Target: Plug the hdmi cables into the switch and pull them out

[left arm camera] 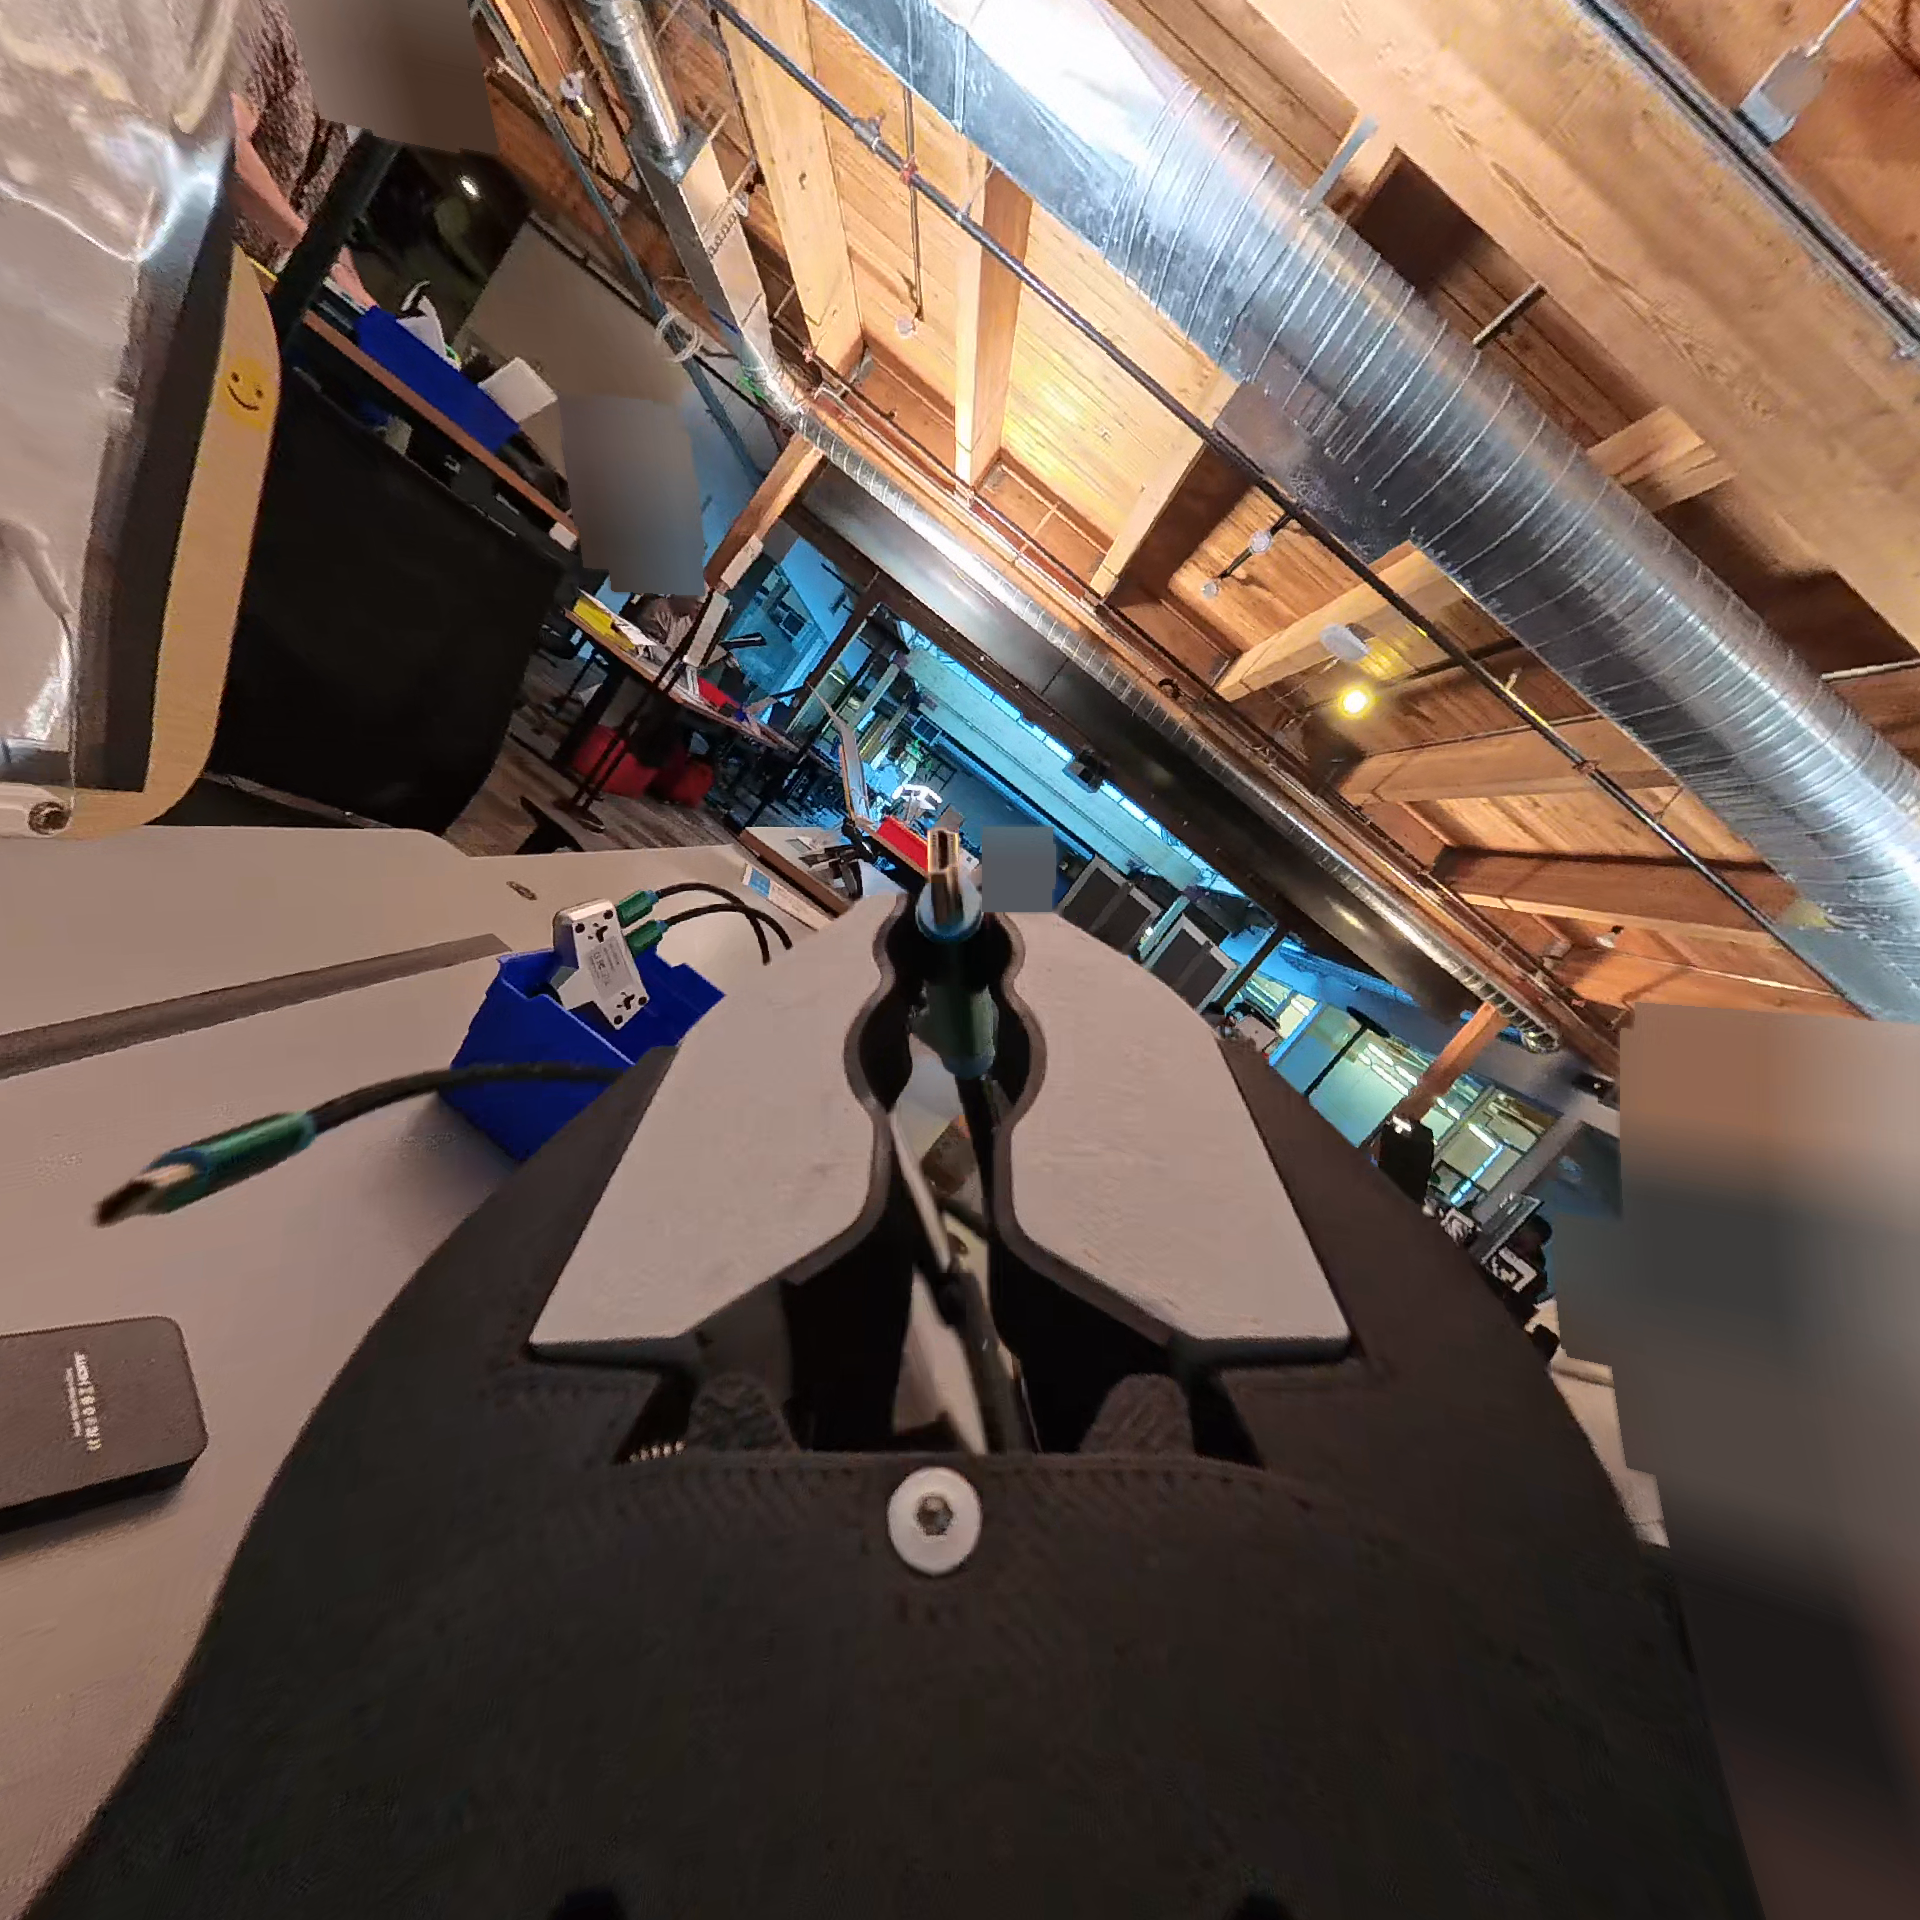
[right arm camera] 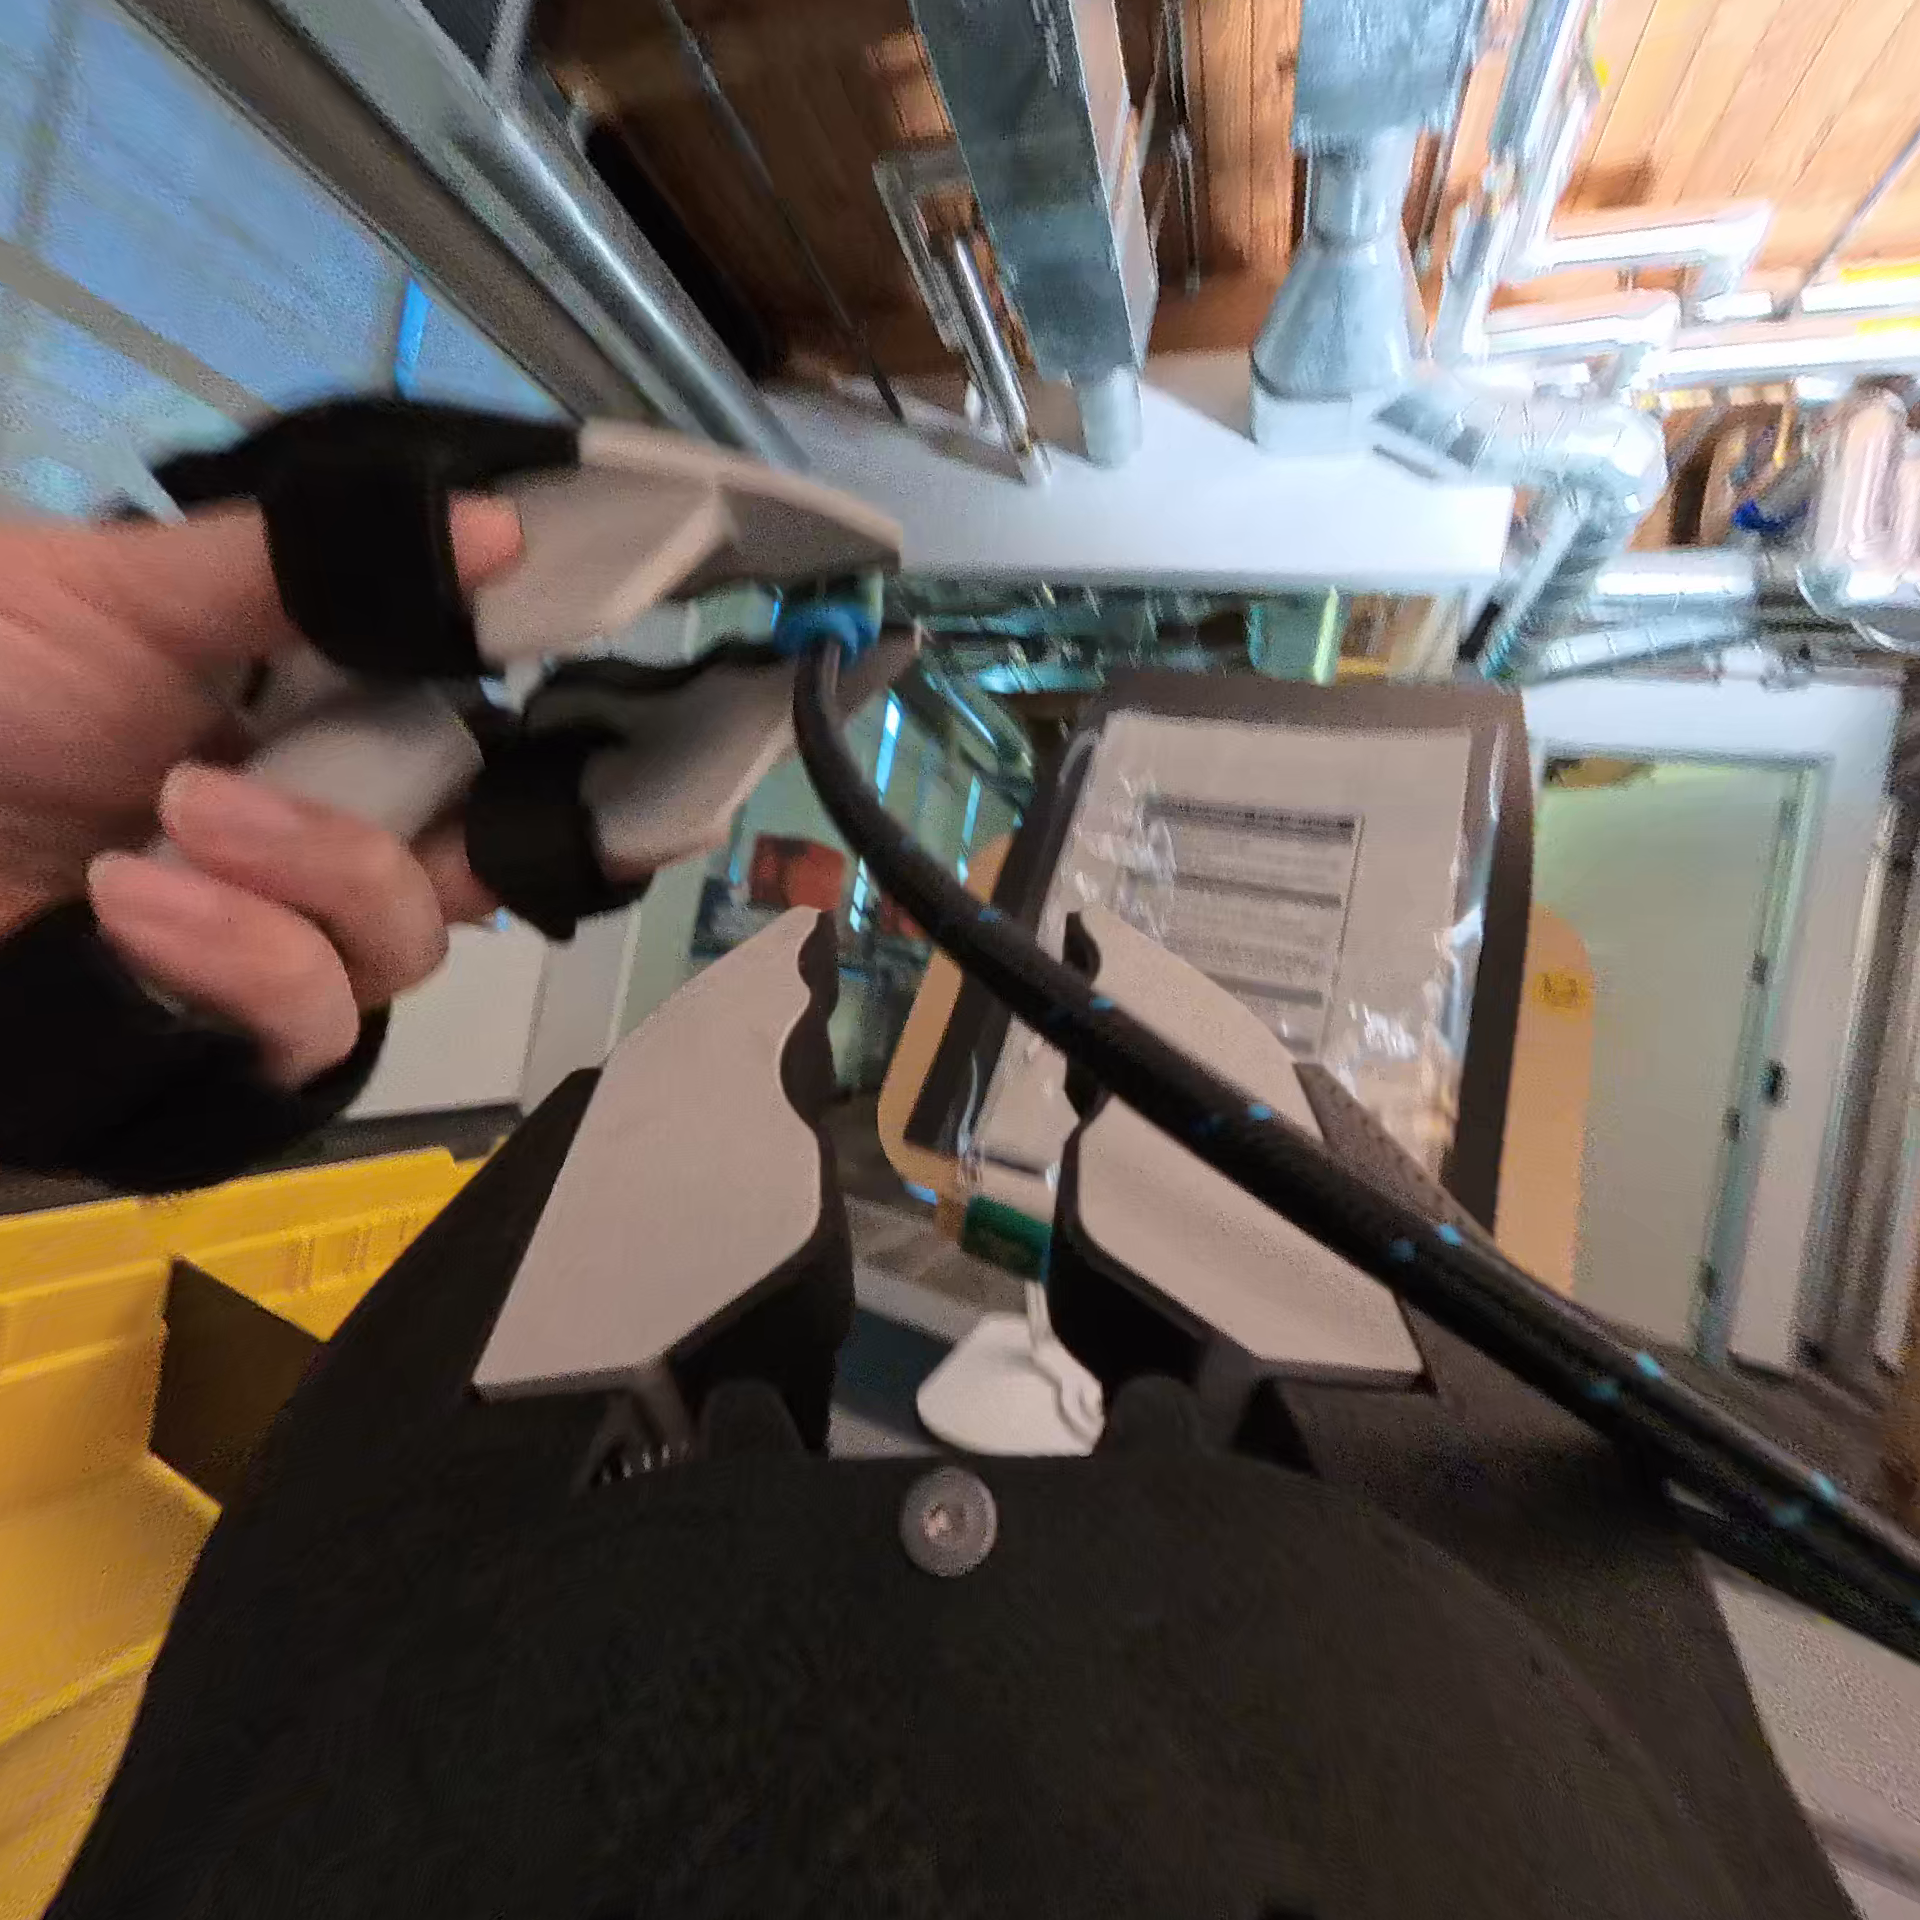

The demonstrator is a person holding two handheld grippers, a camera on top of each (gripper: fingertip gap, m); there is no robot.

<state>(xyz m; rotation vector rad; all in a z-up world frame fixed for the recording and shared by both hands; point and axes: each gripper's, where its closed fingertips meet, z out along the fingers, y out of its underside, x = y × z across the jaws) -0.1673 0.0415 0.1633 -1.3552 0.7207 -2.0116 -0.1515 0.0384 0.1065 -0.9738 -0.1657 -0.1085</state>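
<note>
My left gripper is shut on an HDMI plug with a green body and blue collars. Its metal tip sticks out past the fingertips, raised off the table. A second loose HDMI plug hangs over the table at the left. The silver switch stands in a blue bin with two green plugs in it. My right gripper is open and empty. The held plug's black cable drapes across its right finger. The left gripper, held by a hand, also shows in the right wrist view.
A flat black device lies on the grey table at the left. A yellow bin sits at the lower left of the right wrist view. A green connector and a white object lie beyond the right fingers. My right fingertips sit around 7 cm from my left ones. The left gripper is farther from the flat black device, some 35 cm, than the right, some 25 cm.
</note>
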